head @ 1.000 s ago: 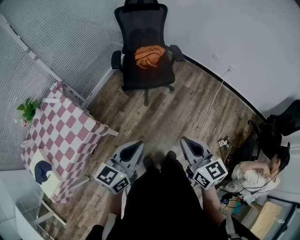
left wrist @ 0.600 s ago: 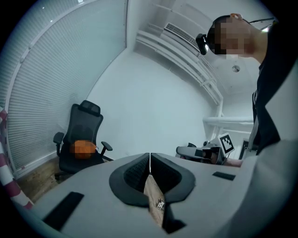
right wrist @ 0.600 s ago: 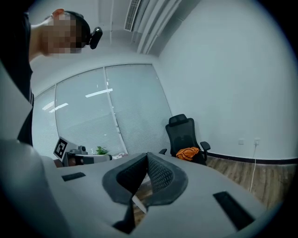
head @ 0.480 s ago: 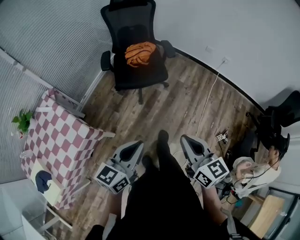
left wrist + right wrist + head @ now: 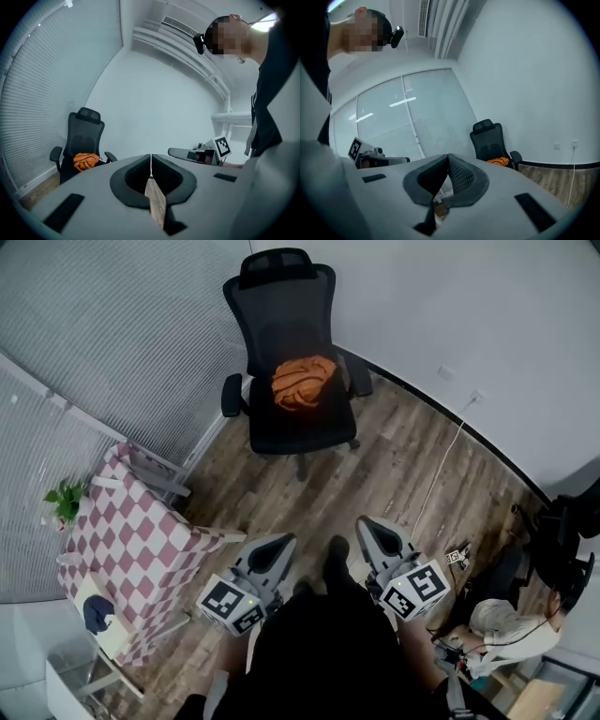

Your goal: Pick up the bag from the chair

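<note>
An orange bag [image 5: 303, 382] lies crumpled on the seat of a black mesh office chair [image 5: 292, 306] by the far wall. Both grippers are held low and level in front of the person, well short of the chair. The left gripper [image 5: 281, 542] and the right gripper [image 5: 368, 524] are both shut, with nothing between their jaws. From the left gripper view the bag [image 5: 86, 161] shows left of the closed jaw tips [image 5: 151, 161]. In the right gripper view the bag [image 5: 499, 161] sits to the right of the shut jaws [image 5: 448, 159].
A table with a pink checkered cloth [image 5: 131, 540] stands to the left, with a small plant [image 5: 64, 502] at its far corner. A seated person [image 5: 511, 634] and cluttered gear are at the lower right. A white cable [image 5: 441, 474] crosses the wood floor.
The person has stepped over the floor towards the chair, and both grippers have travelled along with them, still shut. The chair and bag sit slightly lower in the head view.
</note>
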Tool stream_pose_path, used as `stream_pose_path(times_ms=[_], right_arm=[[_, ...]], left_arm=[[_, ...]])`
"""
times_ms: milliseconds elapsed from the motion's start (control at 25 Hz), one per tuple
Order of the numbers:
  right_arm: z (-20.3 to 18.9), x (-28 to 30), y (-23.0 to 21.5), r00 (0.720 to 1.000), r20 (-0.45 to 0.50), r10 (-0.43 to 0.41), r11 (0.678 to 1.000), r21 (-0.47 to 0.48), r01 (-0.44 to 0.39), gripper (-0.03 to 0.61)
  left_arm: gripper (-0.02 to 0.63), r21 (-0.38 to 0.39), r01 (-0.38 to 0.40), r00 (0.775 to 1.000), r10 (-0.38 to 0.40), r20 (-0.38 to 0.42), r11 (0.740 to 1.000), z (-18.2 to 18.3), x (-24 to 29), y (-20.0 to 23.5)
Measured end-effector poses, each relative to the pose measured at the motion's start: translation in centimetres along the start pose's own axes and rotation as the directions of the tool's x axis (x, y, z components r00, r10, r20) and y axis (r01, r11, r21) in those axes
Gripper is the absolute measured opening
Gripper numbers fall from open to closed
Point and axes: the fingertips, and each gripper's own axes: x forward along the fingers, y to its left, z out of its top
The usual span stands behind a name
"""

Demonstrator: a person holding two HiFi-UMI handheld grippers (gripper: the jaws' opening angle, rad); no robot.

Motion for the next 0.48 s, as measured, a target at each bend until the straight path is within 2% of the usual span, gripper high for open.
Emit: stream_pose_path(times_ms=[240,480], right_arm=[[1.5,2.6,-3.8,0.997,-0.028,0.079,0.997,-0.003,-0.079,0.020],[2.0,4.2,-7.6,0.994,-0.045,0.100,0.995,0.008,-0.100,0.020]], left_arm=[[0.034,-0.005,-0.046,0.999,0.046,0.024,0.999,2.4,5.4,1.0],[0.034,-0.024,-0.096,0.995,0.097,0.037,0.995,2.8,8.4,2.2]])
